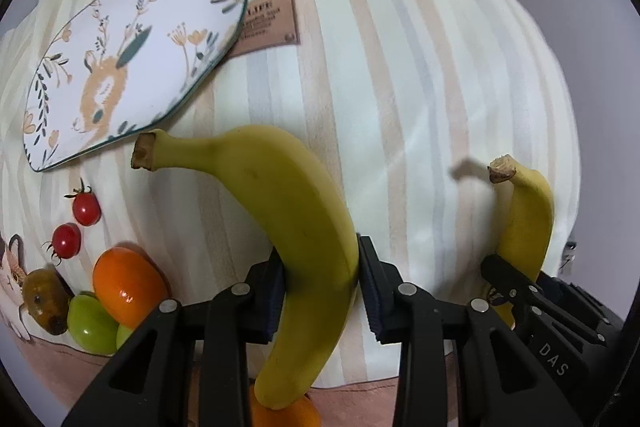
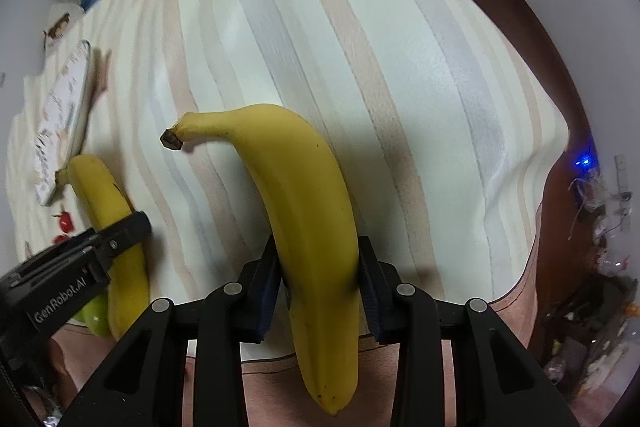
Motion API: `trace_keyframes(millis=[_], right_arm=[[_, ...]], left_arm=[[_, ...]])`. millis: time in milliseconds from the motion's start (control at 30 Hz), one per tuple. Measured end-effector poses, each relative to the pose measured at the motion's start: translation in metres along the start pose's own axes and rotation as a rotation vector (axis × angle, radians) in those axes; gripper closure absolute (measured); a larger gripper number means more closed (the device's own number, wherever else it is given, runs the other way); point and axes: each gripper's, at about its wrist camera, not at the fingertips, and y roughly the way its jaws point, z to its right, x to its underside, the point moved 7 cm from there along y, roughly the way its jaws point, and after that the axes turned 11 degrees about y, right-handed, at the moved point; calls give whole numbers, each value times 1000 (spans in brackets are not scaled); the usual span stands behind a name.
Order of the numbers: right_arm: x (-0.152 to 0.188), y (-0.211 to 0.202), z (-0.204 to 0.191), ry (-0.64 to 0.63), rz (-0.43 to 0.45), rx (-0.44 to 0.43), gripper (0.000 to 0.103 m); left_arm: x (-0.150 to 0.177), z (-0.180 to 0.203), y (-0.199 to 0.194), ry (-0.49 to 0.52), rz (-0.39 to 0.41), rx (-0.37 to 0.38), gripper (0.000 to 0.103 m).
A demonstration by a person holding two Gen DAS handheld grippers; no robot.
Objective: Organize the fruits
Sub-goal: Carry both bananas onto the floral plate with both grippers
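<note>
My left gripper (image 1: 320, 267) is shut on a yellow banana (image 1: 296, 227), stem pointing up-left, held above the striped cloth (image 1: 420, 87). My right gripper (image 2: 318, 267) is shut on a second banana (image 2: 312, 219); it also shows in the left wrist view (image 1: 524, 219) at the right. The left gripper's banana shows in the right wrist view (image 2: 108, 227) at the left. An oval floral plate (image 1: 132, 59) lies at the upper left, bare. Two cherry tomatoes (image 1: 86, 207), an orange (image 1: 128, 287), green fruits (image 1: 90, 323) and a brownish fruit (image 1: 44, 301) lie at the lower left.
A brown label patch (image 1: 268, 23) is sewn on the cloth next to the plate. Another orange (image 1: 288, 415) sits under the left banana's tip. The cloth's right edge drops to a dark wood edge (image 2: 560, 115); clutter (image 2: 600, 267) stands at far right.
</note>
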Motion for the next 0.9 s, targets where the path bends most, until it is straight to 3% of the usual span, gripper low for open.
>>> trace_keyframes(millis=[300, 333, 400, 667, 900], right_arm=[[1, -33, -15, -5, 6, -88, 66], [2, -38, -20, -6, 4, -98, 66], [4, -47, -28, -11, 2, -120, 66], [8, -70, -84, -32, -26, -227, 66], [-2, -80, -169, -31, -69, -328, 66]], left_arm=[[9, 14, -59, -20, 94, 51, 73], [-5, 18, -62, -27, 102, 56, 73], [-1, 16, -78, -36, 124, 72, 73], [-43, -58, -123, -100, 180, 91, 73], [-106, -143, -114, -206, 173, 34, 73]])
